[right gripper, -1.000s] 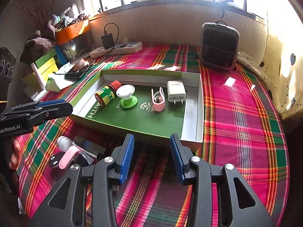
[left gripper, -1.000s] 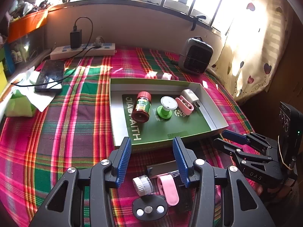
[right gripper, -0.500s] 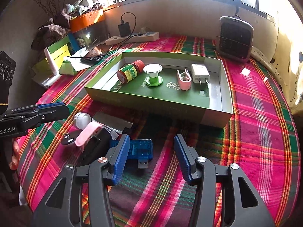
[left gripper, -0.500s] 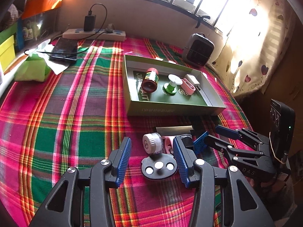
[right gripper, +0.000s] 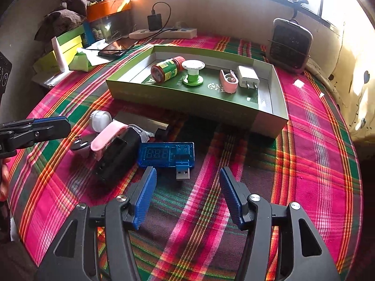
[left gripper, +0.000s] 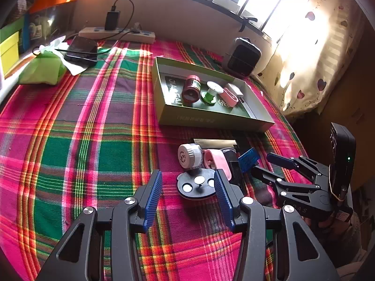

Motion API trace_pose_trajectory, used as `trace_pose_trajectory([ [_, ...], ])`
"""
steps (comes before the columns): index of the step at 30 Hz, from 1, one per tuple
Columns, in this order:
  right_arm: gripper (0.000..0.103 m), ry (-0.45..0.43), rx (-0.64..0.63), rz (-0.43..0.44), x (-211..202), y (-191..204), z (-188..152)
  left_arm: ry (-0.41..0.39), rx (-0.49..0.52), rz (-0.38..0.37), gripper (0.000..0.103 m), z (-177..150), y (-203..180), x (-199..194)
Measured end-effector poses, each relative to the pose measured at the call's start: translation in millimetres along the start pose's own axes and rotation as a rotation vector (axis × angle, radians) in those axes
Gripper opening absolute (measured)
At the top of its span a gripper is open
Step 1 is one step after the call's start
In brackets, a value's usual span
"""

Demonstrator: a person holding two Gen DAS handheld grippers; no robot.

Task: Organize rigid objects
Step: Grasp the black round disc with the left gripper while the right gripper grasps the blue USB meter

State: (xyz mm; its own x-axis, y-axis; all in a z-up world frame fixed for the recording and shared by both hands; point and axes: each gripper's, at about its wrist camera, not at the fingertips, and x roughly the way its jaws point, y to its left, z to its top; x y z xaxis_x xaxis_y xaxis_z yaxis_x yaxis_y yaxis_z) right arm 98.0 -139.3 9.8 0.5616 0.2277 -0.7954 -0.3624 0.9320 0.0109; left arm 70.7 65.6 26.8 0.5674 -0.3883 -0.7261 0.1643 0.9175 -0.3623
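Leftmost on the plaid tabletop [right gripper: 304, 140] in the right wrist view, the left gripper [right gripper: 50, 126] reaches in from the edge with its jaws spread and nothing between them. Just beside it lies a loose cluster: a white-capped jar [right gripper: 100, 119] on its side, a black disc [right gripper: 80, 143] with white dots, a pink clip [right gripper: 107, 137] resting over a black block [right gripper: 116, 158], and a flat grey card [right gripper: 140, 123] behind them. Touching the black block on its right is a blue USB meter [right gripper: 166, 154], its metal plug pointing toward the camera.

Farther back, the green tray [right gripper: 187, 98] holds four things in a row: a red-lidded bottle [right gripper: 167, 69] on its side, a green spool [right gripper: 192, 72] standing upright, a second pink clip [right gripper: 228, 82], and a white charger [right gripper: 248, 77] at the right end.

Nearest the lens, the right gripper [right gripper: 187, 195] hovers with its jaws released, the USB meter just ahead of the left blue pad.

From the left wrist view, the left gripper [left gripper: 187, 195] is likewise spread wide, the black disc [left gripper: 196, 185] lying between its tips, untouched.
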Motion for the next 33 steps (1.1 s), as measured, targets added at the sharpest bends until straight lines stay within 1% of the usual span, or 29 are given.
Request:
trace_pose_trajectory([
  [8,0.057,0.015,0.029,-0.086,6.6,-24.5,5.9,0.01,0.007,-0.008,0.045,-2.5,0.0,2.0],
  [12,0.057,0.016,0.09,-0.085,11.9,-43.0,12.2,0.018,0.012,-0.009,0.045,-2.5,-2.1,4.0],
  [14,0.057,0.013,0.098,-0.091,13.9,-47.8,15.4,0.022,0.012,-0.011,0.045,-2.7,-2.7,5.0],
  [17,0.057,0.009,0.085,-0.124,13.9,-49.4,17.3,0.025,0.013,-0.014,0.045,-3.3,-4.6,6.0],
  [19,0.057,0.005,0.099,-0.142,11.6,-50.9,16.6,0.027,0.014,-0.019,0.045,-3.3,-5.5,6.9],
  [22,0.057,-0.02,0.133,-0.117,2.5,-51.9,13.8,0.034,0.019,-0.024,0.045,-3.7,-8.0,8.5],
  [25,0.057,-0.048,0.152,-0.045,-5.4,-46.8,12.3,0.041,0.02,-0.027,0.045,-4.4,-10.1,11.0],
  [28,0.057,-0.046,0.138,0.03,-3.4,-35.3,12.1,0.047,0.023,-0.026,0.045,-4.9,-11.5,12.9],
  [33,0.057,-0.021,0.107,0.051,6.9,-22.6,11.9,0.055,0.015,-0.015,0.046,-4.5,-10.9,17.4],
])
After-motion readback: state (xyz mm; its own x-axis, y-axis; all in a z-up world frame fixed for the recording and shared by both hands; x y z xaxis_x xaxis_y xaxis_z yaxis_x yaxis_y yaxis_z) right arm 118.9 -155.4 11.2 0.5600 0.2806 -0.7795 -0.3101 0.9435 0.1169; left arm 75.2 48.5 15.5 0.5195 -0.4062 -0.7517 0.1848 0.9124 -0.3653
